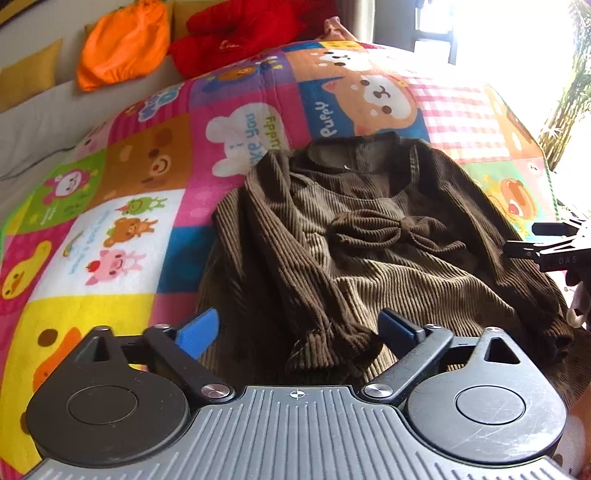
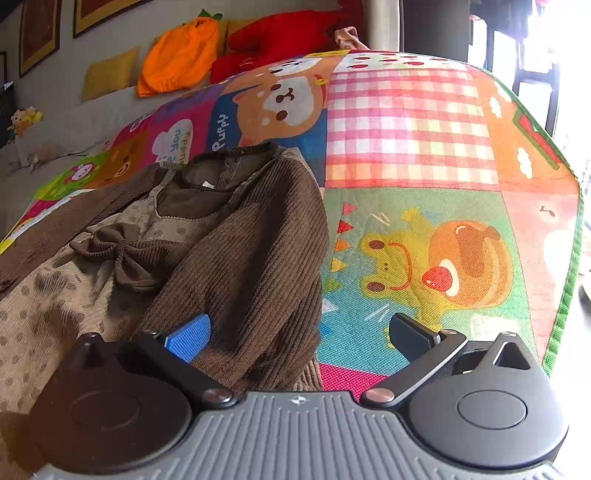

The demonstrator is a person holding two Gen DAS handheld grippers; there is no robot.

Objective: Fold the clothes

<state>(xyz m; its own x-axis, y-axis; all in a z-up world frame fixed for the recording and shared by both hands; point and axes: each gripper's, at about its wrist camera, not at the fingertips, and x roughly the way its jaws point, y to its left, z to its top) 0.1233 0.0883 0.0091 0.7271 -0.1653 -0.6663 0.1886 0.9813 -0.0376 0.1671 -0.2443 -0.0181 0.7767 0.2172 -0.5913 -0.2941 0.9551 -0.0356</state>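
A brown corduroy top (image 1: 362,236) with a bow at the chest lies face up on a colourful cartoon blanket (image 1: 122,192), its sleeves folded in over the body. My left gripper (image 1: 299,332) is open just above the cuff of the left sleeve (image 1: 325,343), with nothing held between the blue pads. In the right wrist view the same top (image 2: 221,240) lies at the left. My right gripper (image 2: 299,336) is open over the edge of the right sleeve (image 2: 266,280) and the blanket (image 2: 406,122). The right gripper's black tip (image 1: 554,247) shows at the left view's right edge.
An orange cushion (image 1: 122,48) and a red plush (image 1: 243,33) lie at the far end, against yellow pillows (image 2: 110,74). The blanket's green-trimmed edge (image 2: 569,280) falls off at the right. Bright windows (image 1: 498,37) are beyond. Framed pictures (image 2: 40,33) hang on the wall.
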